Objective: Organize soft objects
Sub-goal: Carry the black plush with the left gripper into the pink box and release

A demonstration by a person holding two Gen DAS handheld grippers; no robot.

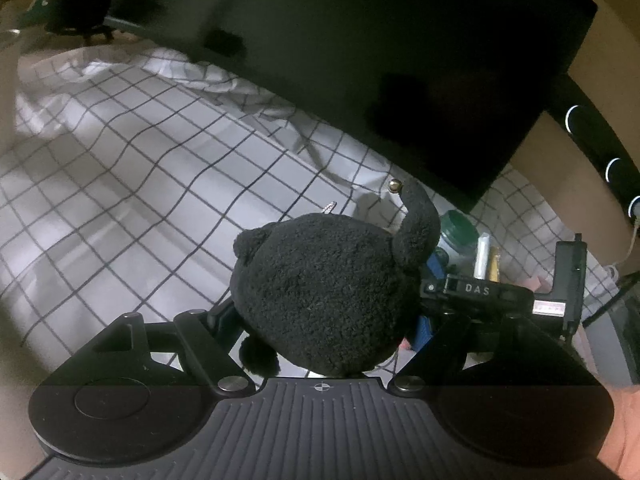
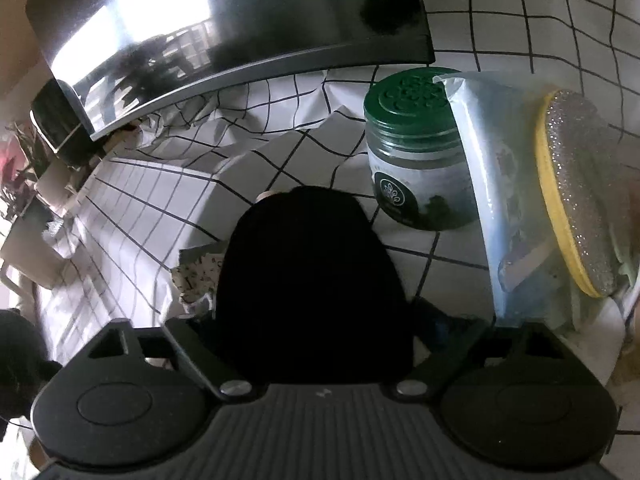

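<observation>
Checked cloth (image 1: 120, 184): we see a white sheet with a dark grid spread across the surface, rumpled where it meets the monitor.
Monitor (image 1: 400, 60): a large dark screen stands at the back edge of the cloth; in the right wrist view its face reflects a bright window.
Black plush toy (image 1: 324, 292): the task's soft thing sits between the fingers of our left gripper, fuzzy and round, with a small ear on its left side and a thin limb rising on its right, tipped with a small gold bell (image 1: 395, 185).
Left gripper (image 1: 320, 316): its jaws stand on either side of the plush toy and appear pressed into its sides, so we read it as clamped on the toy.
Right gripper (image 2: 316, 320): a black mass fills the space between its fingers; it is too dark for us to tell what it is, or whether the pads press on it.
Green-lidded jar (image 2: 416, 152): upright on the cloth, right of the dark mass.
Pale blue packet (image 2: 492, 184): leaning just beside the jar.
Glittery yellow-edged pad (image 2: 580, 200): farthest right, tilted against the packet.
</observation>
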